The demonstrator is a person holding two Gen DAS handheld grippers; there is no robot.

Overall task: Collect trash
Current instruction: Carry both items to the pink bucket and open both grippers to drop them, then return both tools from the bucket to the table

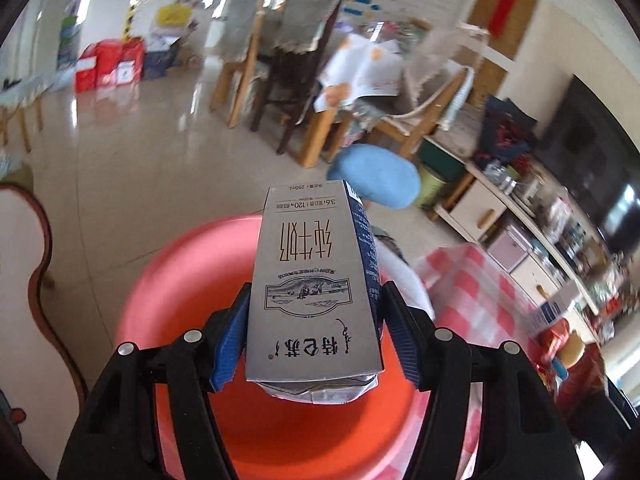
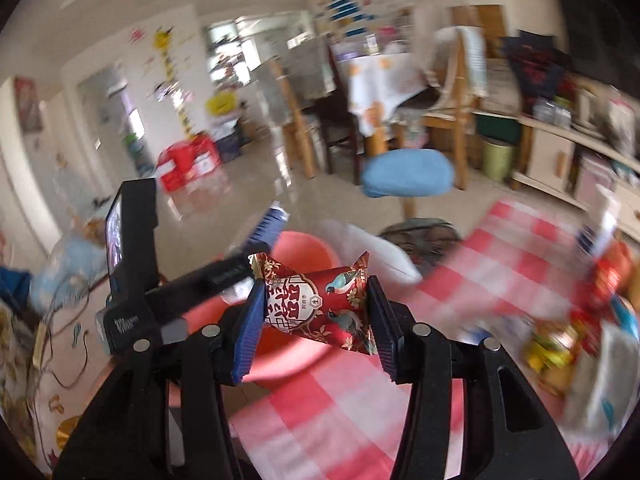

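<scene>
Two black grippers with blue ribbed pads each pinch trash: the left gripper [image 1: 314,320] clamps a grey-and-navy milk carton [image 1: 316,280] over a round red plastic basin [image 1: 280,420], whose near rim it hides, while the right gripper [image 2: 314,320] squeezes a red patterned candy wrapper [image 2: 320,300]. Motion blur smears the pink-and-white checked tablecloth [image 2: 340,420]. Beyond lie a glossy tile floor [image 1: 140,160], a blue-cushioned stool [image 2: 408,172] and wooden chairs [image 1: 244,72].
</scene>
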